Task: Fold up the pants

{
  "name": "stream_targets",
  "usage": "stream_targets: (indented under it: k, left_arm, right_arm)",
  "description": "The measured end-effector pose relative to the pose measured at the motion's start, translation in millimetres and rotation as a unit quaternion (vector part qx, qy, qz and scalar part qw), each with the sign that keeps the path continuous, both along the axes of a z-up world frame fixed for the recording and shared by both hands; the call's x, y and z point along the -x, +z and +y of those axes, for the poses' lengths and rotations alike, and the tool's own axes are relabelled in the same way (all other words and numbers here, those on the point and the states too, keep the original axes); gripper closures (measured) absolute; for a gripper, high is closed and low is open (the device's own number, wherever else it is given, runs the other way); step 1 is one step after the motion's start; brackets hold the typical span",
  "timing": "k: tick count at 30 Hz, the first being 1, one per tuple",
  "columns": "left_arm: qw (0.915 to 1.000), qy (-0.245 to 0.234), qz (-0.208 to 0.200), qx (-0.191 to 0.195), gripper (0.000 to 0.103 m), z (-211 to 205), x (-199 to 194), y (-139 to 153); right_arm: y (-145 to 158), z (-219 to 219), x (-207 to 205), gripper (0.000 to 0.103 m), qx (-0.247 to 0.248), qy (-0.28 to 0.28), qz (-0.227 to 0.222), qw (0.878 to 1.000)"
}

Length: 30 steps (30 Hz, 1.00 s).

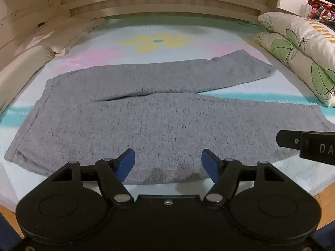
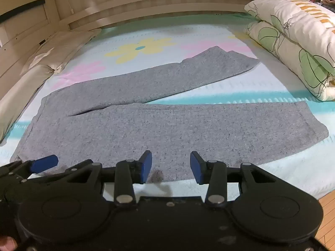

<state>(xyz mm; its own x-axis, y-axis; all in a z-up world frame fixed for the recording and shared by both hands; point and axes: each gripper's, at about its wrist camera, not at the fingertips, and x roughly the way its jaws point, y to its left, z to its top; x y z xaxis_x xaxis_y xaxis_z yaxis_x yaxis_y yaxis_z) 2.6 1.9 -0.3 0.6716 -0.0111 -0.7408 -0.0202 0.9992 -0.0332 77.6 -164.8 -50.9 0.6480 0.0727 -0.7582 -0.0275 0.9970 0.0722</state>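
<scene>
Grey marled pants lie flat on the bed, with the waistband at the left and the two legs running to the right, the far leg angled away. My left gripper hovers over the near edge of the pants, open wide with nothing between its blue pads. In the right wrist view the same pants spread out ahead. My right gripper is open to a middling width above their near edge and holds nothing. One blue finger of the left tool shows at the left.
A flower-print sheet covers the mattress. A folded leaf-print duvet is piled along the right side, and cream pillows lie along the left. A slatted wooden frame closes the far end. Wooden floor shows at the near right.
</scene>
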Motion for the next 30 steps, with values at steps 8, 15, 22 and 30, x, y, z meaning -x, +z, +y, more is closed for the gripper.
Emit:
stream_targets:
  k: [8,15,22,30]
  left_arm:
    - [1.0000,0.002,0.007,-0.003,0.032,-5,0,5]
    - [1.0000,0.000,0.005,0.003,0.032,0,1,-6]
    - [1.0000,0.001,0.007,0.005,0.032,0,0,-6]
    - [0.9999,0.001,0.010,0.006,0.032,0,0,-8]
  right_arm:
    - [2,1,3,0.059,-0.002,0.002,-0.001,1.000]
    - [-3,-2,-2,0.059,-0.005,0.004,0.010,1.000]
    - [-5,-1,0,0.059,-0.007,0.006,0.012,1.000]
    - [-7,0,2,0.059,-0.007,0.006,0.013,1.000]
